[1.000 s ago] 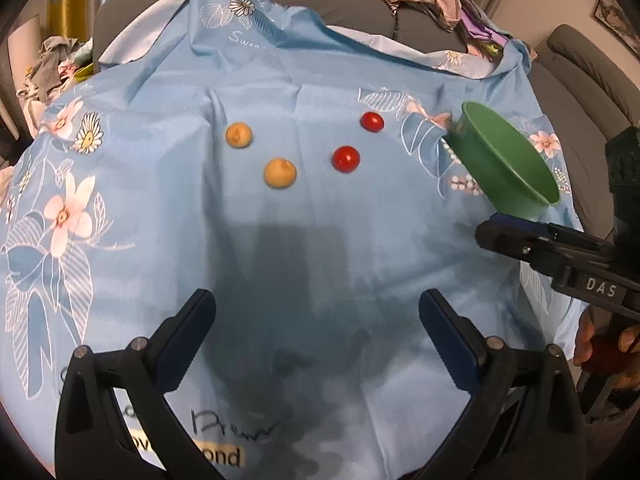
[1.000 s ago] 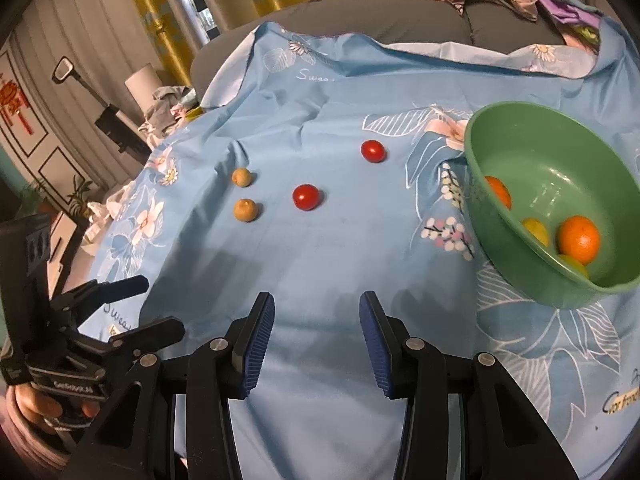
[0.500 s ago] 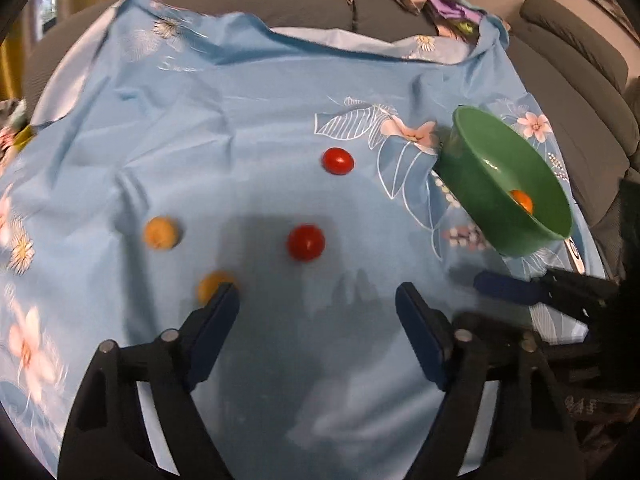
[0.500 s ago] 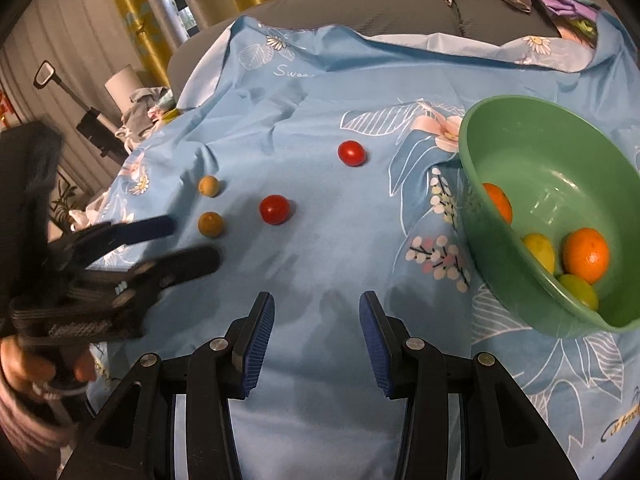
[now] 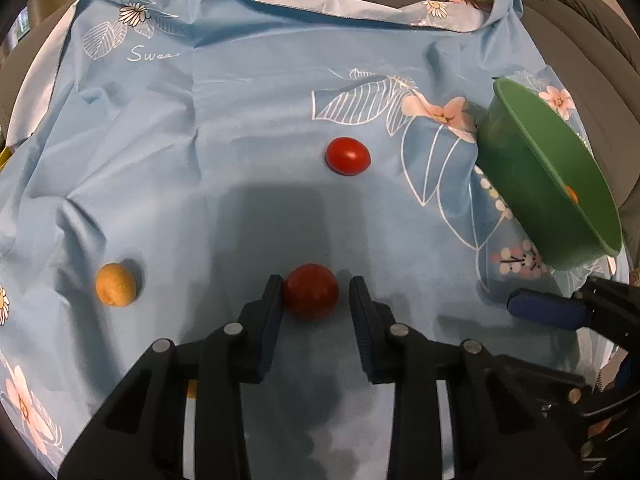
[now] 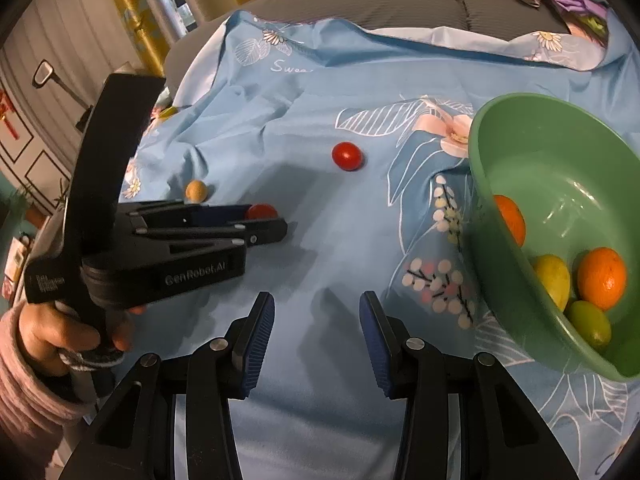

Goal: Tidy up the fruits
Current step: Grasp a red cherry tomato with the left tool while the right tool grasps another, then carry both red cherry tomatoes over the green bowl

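Observation:
A red tomato point(image 5: 311, 292) lies on the blue flowered cloth point(image 5: 248, 128) between the fingers of my left gripper point(image 5: 316, 294). Its jaws are closing: the left pad touches the tomato, and a sliver of cloth shows at the right pad. The right wrist view shows this left gripper point(image 6: 260, 224) from the side, with the tomato point(image 6: 261, 211) at its tips. A second red tomato point(image 5: 347, 156) lies farther back. A tan round fruit point(image 5: 115, 290) sits to the left. My right gripper point(image 6: 316, 320) is open and empty, near the green bowl point(image 6: 500, 152).
The bowl holds two oranges point(image 6: 601, 278), a yellow fruit point(image 6: 554, 280) and a green one point(image 6: 590, 320). It stands tilted at the cloth's right side point(image 5: 532, 168). A hand in a pink sleeve point(image 6: 24, 364) holds the left gripper. Grey sofa cushions and clothes lie beyond the cloth.
My left gripper has moved forward and down to the nearer red tomato, and its jaws have narrowed from wide open to close around it. The right gripper crept slightly forward, its opening the same.

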Demonstrator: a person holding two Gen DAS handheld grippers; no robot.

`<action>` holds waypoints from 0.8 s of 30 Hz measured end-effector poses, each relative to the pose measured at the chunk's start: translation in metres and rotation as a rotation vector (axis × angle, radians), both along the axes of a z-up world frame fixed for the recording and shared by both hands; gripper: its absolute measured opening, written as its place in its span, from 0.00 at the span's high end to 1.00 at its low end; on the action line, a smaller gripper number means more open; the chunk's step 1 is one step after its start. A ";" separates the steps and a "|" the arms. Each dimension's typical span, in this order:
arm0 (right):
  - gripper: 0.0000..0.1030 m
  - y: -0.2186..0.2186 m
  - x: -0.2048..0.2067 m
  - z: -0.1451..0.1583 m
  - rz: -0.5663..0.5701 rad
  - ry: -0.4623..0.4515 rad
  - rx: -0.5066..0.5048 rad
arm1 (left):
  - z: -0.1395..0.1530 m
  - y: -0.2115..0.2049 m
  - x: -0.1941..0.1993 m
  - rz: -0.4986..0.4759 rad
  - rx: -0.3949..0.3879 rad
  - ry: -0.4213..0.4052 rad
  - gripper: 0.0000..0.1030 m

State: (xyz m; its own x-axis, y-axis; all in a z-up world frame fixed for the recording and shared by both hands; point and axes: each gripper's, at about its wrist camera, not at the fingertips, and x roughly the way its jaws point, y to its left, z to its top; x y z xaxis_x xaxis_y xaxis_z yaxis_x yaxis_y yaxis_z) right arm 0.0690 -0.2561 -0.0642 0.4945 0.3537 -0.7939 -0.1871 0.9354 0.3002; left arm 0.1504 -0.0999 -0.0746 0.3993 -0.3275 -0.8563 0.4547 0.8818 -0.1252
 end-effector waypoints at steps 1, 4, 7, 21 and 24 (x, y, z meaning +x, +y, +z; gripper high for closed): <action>0.57 0.000 0.001 0.000 -0.003 0.001 0.001 | 0.000 0.000 0.000 -0.003 0.001 -0.009 0.71; 0.57 0.002 0.004 0.000 -0.003 0.001 -0.004 | 0.000 0.003 0.004 0.001 -0.028 0.004 0.74; 0.57 0.006 0.008 0.002 -0.002 -0.001 -0.015 | 0.004 0.011 0.003 0.018 -0.052 -0.007 0.75; 0.57 0.037 0.101 -0.002 -0.035 -0.019 -0.157 | 0.035 0.082 -0.025 0.144 -0.218 -0.049 0.75; 0.57 0.039 0.117 -0.007 -0.039 -0.020 -0.176 | 0.033 0.087 -0.025 0.149 -0.229 -0.047 0.75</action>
State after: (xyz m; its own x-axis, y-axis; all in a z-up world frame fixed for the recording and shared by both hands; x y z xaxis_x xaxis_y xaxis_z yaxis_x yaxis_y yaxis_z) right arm 0.1859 -0.2168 -0.0712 0.5217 0.1906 -0.8315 -0.1538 0.9798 0.1281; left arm 0.1253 -0.0129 -0.0417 0.4950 -0.4450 -0.7463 0.3322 0.8906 -0.3108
